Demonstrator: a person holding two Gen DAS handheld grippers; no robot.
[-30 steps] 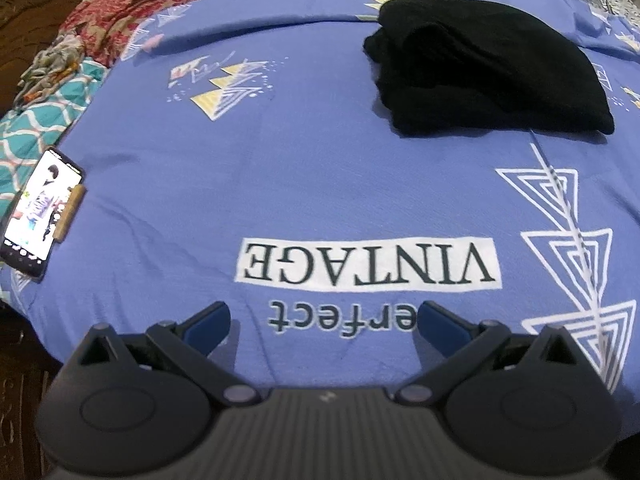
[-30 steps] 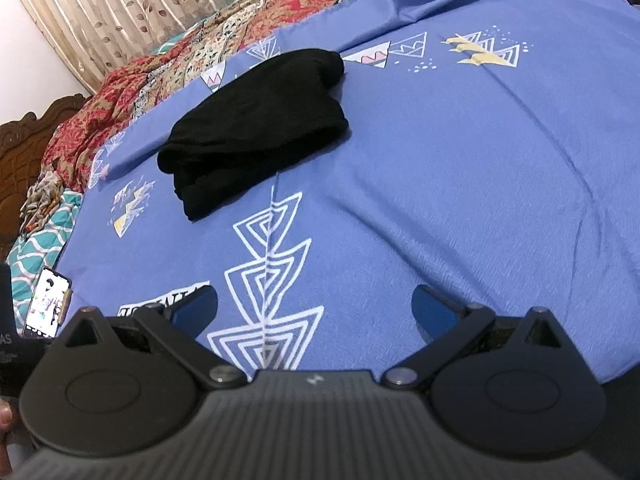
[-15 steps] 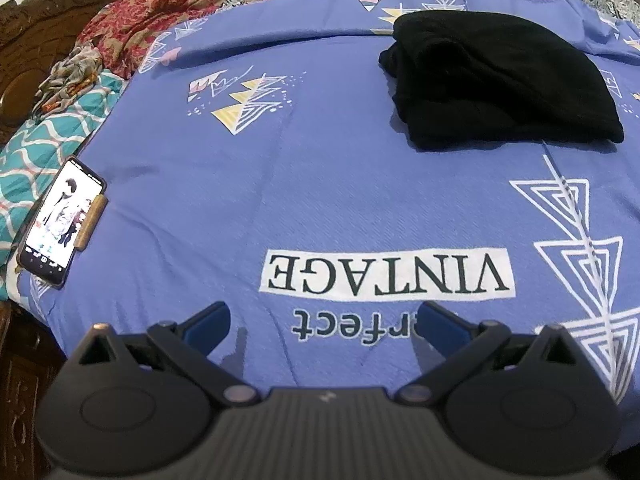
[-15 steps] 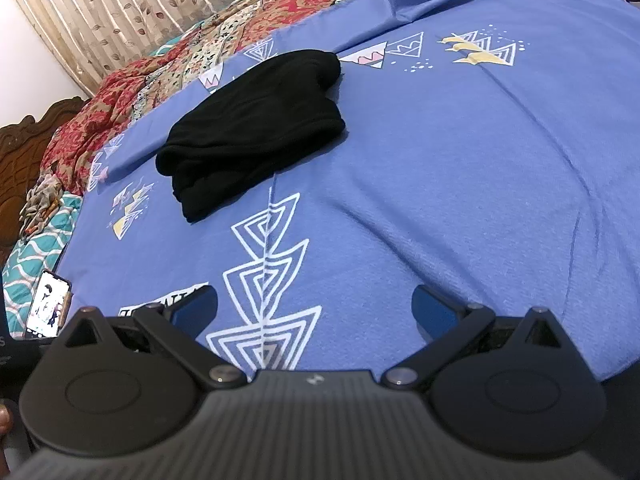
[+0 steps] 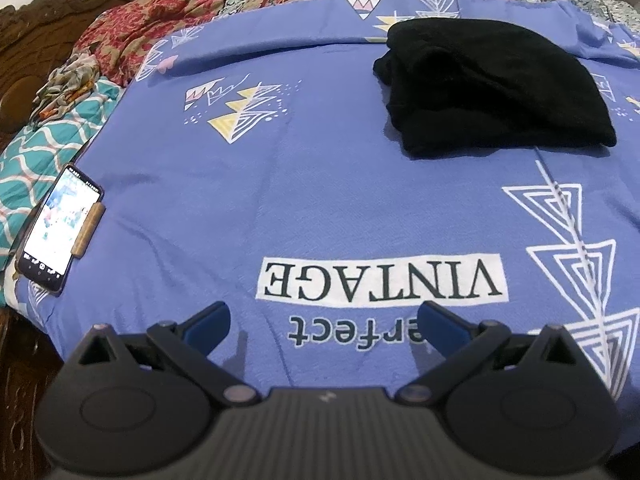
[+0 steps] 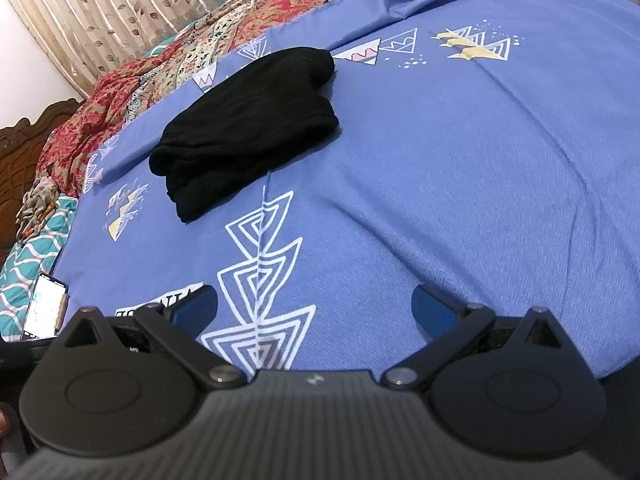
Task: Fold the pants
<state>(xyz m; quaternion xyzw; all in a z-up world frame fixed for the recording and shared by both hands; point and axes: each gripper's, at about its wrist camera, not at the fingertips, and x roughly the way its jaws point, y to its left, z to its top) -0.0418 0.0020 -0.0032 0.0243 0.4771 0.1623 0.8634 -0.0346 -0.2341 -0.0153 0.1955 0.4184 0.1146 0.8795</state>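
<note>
Since the black pants lie in a compact folded bundle on the bedsheet, folding looks finished. The left gripper and right gripper hover spread and empty, well apart from them.

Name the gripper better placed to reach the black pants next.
Neither clearly, perhaps the left. Both the left gripper and right gripper are open and empty, short of the folded black pants, which sit up-right in the left view, up-left in the right view.

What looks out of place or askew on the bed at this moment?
Little stands out. The black pants lie in a folded bundle on the blue bedsheet, slightly uneven at one end. A lit phone rests at the sheet's edge, unrelated to folding. Left gripper and right gripper are open and empty.
</note>
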